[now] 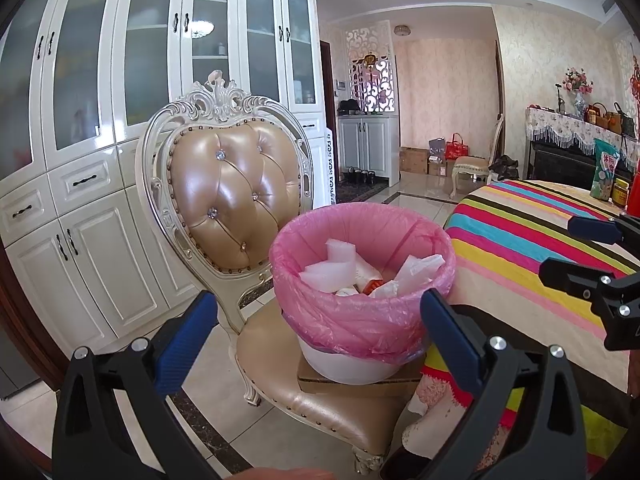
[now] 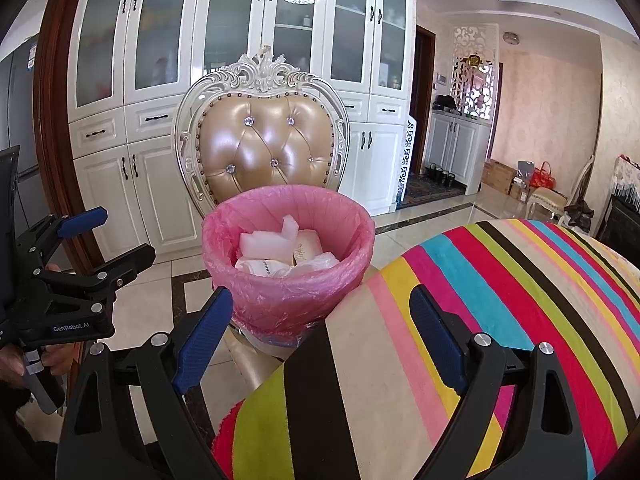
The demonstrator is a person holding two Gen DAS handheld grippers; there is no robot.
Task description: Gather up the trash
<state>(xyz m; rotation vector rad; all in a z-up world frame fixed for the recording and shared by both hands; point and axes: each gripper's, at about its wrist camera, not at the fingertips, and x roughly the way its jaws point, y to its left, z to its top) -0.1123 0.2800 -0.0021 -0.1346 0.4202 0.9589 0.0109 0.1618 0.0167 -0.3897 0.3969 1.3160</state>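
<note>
A white bin lined with a pink bag (image 1: 360, 320) (image 2: 288, 292) stands on a cardboard box on a chair seat. White foam pieces (image 1: 332, 268) (image 2: 276, 240), crumpled paper and an orange-capped item lie inside it. My left gripper (image 1: 320, 300) hovers just before the bin's near side, open, with nothing between its blue pads. My right gripper (image 2: 320, 296) is open and empty over the table's edge, right of the bin. Each gripper shows in the other's view: the right gripper (image 1: 560, 248) at the right, the left gripper (image 2: 126, 234) at the left, held by a hand (image 2: 16, 360).
The ornate cream chair (image 1: 236, 188) (image 2: 264, 152) backs onto tall white cabinets (image 1: 100, 80). A round table with a striped cloth (image 1: 520, 240) (image 2: 500, 300) sits right beside the bin. A green snack bag (image 1: 604, 172) and a jar (image 1: 621, 192) stand on it.
</note>
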